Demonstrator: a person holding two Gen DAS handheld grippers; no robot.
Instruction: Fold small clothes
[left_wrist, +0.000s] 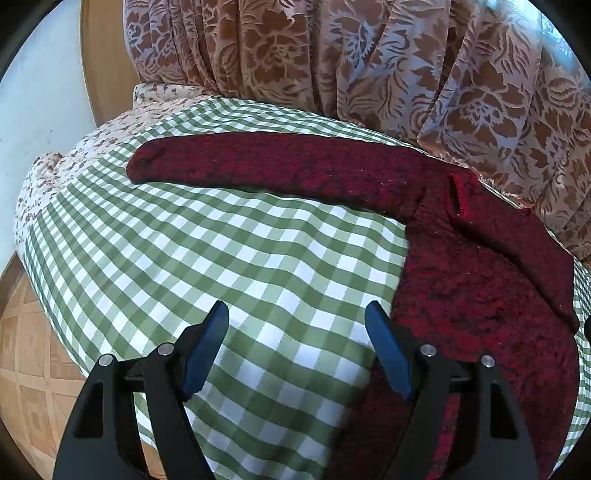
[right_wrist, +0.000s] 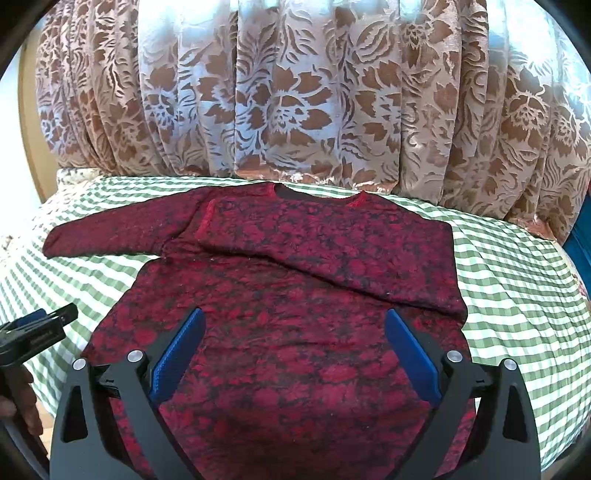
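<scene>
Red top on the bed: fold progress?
Done: the dark red floral long-sleeved top has one sleeve folded across its chest. In hand: nothing; left gripper and right gripper hover open. Left: outstretched sleeve, then body folds.

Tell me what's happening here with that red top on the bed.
A person is folding a red top on a checked sheet, with a gripper in each hand. One sleeve is folded across the body; the other sleeve lies stretched out. The left gripper and right gripper have open jaws, holding nothing.
</scene>
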